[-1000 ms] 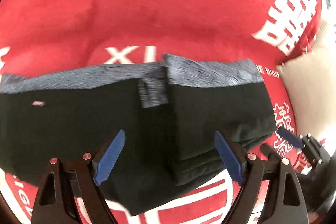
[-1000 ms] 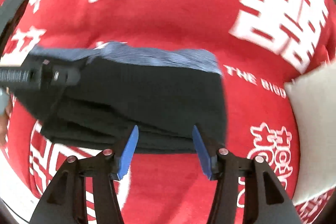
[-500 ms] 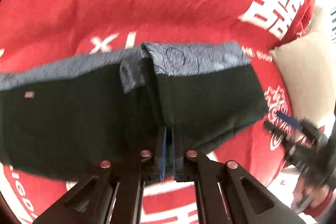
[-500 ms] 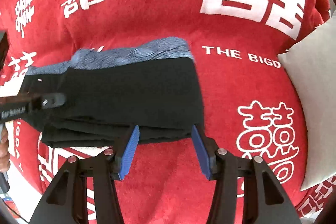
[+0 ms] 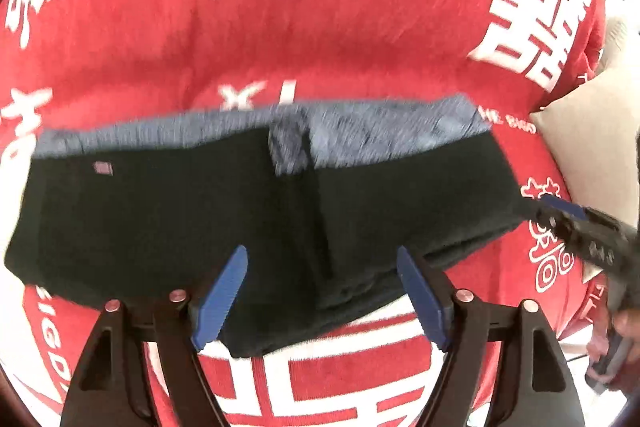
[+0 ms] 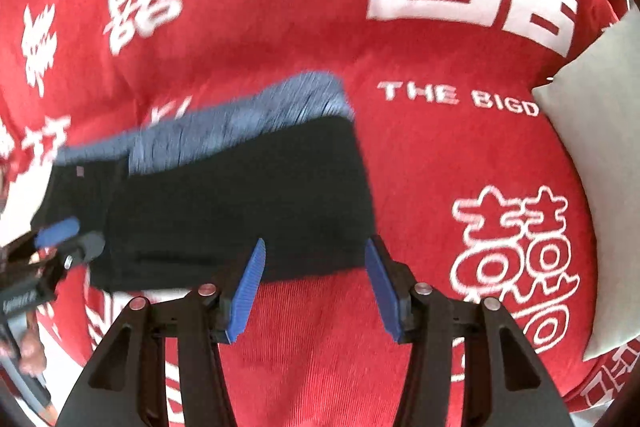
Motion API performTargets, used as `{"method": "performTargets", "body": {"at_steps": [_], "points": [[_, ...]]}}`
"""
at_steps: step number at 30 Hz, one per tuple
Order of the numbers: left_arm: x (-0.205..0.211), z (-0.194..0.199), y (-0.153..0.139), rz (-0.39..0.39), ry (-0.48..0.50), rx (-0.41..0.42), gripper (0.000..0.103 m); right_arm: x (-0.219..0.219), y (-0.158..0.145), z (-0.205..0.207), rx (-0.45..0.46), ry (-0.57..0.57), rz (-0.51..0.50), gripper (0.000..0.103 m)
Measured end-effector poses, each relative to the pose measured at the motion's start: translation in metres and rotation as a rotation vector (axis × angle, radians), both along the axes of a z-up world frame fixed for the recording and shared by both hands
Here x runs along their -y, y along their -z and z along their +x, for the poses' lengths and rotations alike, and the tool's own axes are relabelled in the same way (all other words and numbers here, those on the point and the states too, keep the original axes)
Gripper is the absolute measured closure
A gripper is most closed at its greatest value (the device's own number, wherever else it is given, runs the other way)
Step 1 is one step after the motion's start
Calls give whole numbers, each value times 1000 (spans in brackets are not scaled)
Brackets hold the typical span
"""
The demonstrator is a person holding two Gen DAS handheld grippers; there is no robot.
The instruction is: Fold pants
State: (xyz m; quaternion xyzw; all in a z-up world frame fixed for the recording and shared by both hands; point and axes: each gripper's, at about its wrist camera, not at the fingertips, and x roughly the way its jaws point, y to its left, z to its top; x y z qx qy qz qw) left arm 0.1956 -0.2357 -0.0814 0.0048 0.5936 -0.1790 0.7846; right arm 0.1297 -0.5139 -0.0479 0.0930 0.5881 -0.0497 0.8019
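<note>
Black pants point(image 5: 168, 219) with a grey-blue waistband point(image 5: 392, 131) lie folded on a red blanket point(image 5: 320, 47) printed with white characters. The right part is doubled over, its fold edge running down the middle. My left gripper point(image 5: 320, 251) hovers over the near edge of the pants, its jaws opening, and its blue pads are not pressing on the cloth. My right gripper point(image 6: 316, 242) stands open above the right near corner of the pants point(image 6: 240, 203), with nothing gripped. Each gripper shows in the other's view: the right gripper point(image 5: 576, 223) at the right, the left gripper point(image 6: 60, 233) at the left.
A beige pillow point(image 6: 600, 187) lies on the blanket to the right of the pants, and it also appears in the left wrist view as the pillow point(image 5: 592, 147). A person's hand point(image 6: 32, 351) holds the left gripper at the lower left. Open red blanket point(image 6: 280, 7) stretches beyond the waistband.
My left gripper was open, shut at the near edge of the pants, and now stands open again and higher. The right gripper drew back to the right, still open.
</note>
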Motion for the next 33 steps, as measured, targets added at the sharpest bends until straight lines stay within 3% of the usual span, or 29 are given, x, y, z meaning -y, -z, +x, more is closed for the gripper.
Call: {"method": "performTargets", "body": {"at_steps": [2, 3, 4, 7, 9, 11, 13, 15, 19, 23, 27, 30, 33], "points": [[13, 12, -9, -7, 17, 35, 25, 16, -2, 16, 14, 32, 52, 66], [20, 18, -10, -15, 26, 45, 25, 24, 0, 28, 14, 49, 85, 84], [32, 28, -9, -18, 39, 55, 25, 32, 4, 41, 13, 68, 110, 87], [62, 45, 5, -17, 66, 58, 25, 50, 16, 74, 14, 112, 140, 91], [75, 50, 28, 27, 81, 28, 25, 53, 27, 97, 1, 108, 163, 91], [77, 48, 48, 65, 80, -19, 25, 48, 37, 112, -21, 70, 166, 91], [74, 38, 61, 99, 103, -14, 25, 39, 53, 126, -67, 3, 166, 91], [75, 29, 62, 120, 133, 18, 25, 35, 77, 134, -134, -31, 149, 91], [68, 32, 63, 106, 102, -11, 25, 45, 82, 141, -120, 16, 204, 94], [59, 34, 67, 78, 70, -39, 24, 45, 60, 120, -95, 20, 180, 91], [58, 32, 66, 86, 71, -28, 24, 34, 33, 62, -55, -24, 126, 90], [57, 31, 66, 86, 77, -23, 24, 19, 36, 21, -76, -80, 39, 91], [58, 32, 66, 94, 87, -25, 23, 21, 39, -2, -68, -55, 43, 90]]}}
